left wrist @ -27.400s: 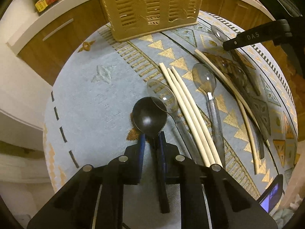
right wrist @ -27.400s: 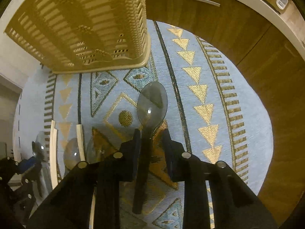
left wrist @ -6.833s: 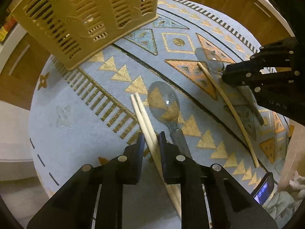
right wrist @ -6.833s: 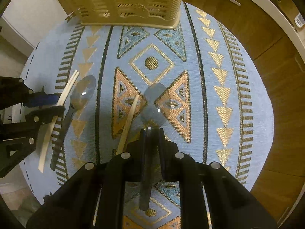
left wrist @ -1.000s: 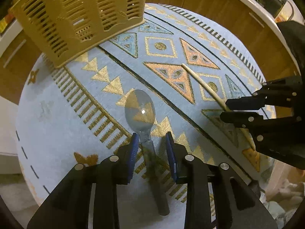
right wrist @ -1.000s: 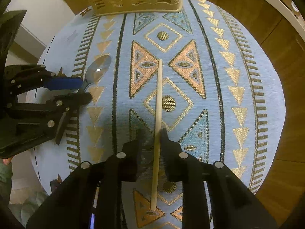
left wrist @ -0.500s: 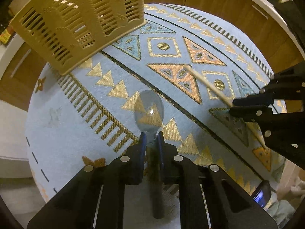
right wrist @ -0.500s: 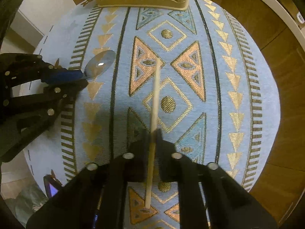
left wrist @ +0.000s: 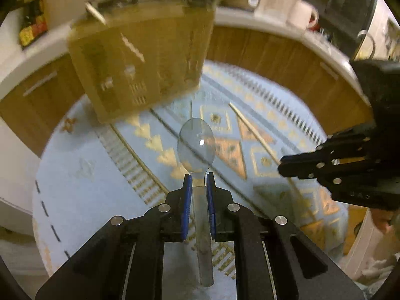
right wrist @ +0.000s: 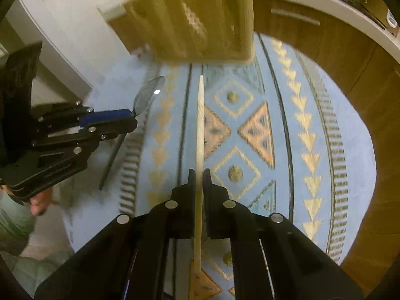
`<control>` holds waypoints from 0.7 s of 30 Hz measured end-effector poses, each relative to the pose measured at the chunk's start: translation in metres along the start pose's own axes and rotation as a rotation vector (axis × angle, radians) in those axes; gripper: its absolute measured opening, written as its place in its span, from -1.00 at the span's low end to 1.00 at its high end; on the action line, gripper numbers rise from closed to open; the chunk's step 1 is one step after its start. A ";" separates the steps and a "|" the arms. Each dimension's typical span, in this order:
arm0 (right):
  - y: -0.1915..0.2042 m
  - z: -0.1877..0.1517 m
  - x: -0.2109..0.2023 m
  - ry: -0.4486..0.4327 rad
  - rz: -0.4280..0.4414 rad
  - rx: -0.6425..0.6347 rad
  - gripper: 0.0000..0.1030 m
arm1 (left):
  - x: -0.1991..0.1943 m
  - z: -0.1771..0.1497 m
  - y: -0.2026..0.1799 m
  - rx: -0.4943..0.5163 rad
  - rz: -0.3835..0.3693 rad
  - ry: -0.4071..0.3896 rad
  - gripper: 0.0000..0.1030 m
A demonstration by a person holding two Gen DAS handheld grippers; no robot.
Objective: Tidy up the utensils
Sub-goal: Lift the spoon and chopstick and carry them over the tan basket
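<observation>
From the left wrist view: blue patterned round rug (left wrist: 82, 175) below, wood cabinets (left wrist: 275, 50) curving behind it, white mug (left wrist: 301, 15) on the counter (left wrist: 250, 16) top right. Yellow slotted basket (left wrist: 140, 57) sits at the rug's far edge, blurred, with utensil handles poking out its top. Nothing between it and the spoon tip. Left gripper (left wrist: 198, 177) is clamped on the handle of a clear spoon (left wrist: 196, 145), bowl pointing forward towards the basket, lifted off the rug. Right gripper (left wrist: 282, 166) comes in from the right, closed on a chopstick (left wrist: 252, 130).

Right wrist view: same rug (right wrist: 325, 125), basket (right wrist: 200, 17) at top, blurred. Right gripper (right wrist: 199, 172) jaws nearly together, pinching the chopstick (right wrist: 200, 115) mid-length, tip aimed at the basket's base. Left gripper (right wrist: 133, 118) at left holds the spoon (right wrist: 148, 93); a hand (right wrist: 37, 205) shows under it.
</observation>
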State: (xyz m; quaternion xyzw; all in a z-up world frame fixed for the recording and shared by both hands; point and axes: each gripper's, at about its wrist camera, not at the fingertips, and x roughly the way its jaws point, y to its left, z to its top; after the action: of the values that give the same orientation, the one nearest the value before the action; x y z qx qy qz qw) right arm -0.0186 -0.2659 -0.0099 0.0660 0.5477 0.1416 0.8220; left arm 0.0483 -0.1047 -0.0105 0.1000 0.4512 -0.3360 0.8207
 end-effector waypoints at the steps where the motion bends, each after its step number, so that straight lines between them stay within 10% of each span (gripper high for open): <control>1: -0.002 0.005 -0.007 -0.031 0.018 0.001 -0.91 | -0.007 0.001 -0.001 -0.002 0.000 -0.032 -0.81; 12: 0.020 0.061 -0.072 -0.352 0.149 -0.063 -0.91 | -0.091 0.063 0.012 -0.052 0.017 -0.400 -0.81; 21: 0.023 0.136 -0.134 -0.680 0.094 -0.051 -0.91 | -0.113 0.122 0.021 -0.140 0.012 -0.658 -0.81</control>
State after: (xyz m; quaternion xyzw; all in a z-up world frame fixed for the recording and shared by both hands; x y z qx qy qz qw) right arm 0.0549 -0.2783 0.1673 0.1142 0.2347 0.1630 0.9515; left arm 0.1027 -0.0940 0.1480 -0.0679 0.1834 -0.3136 0.9292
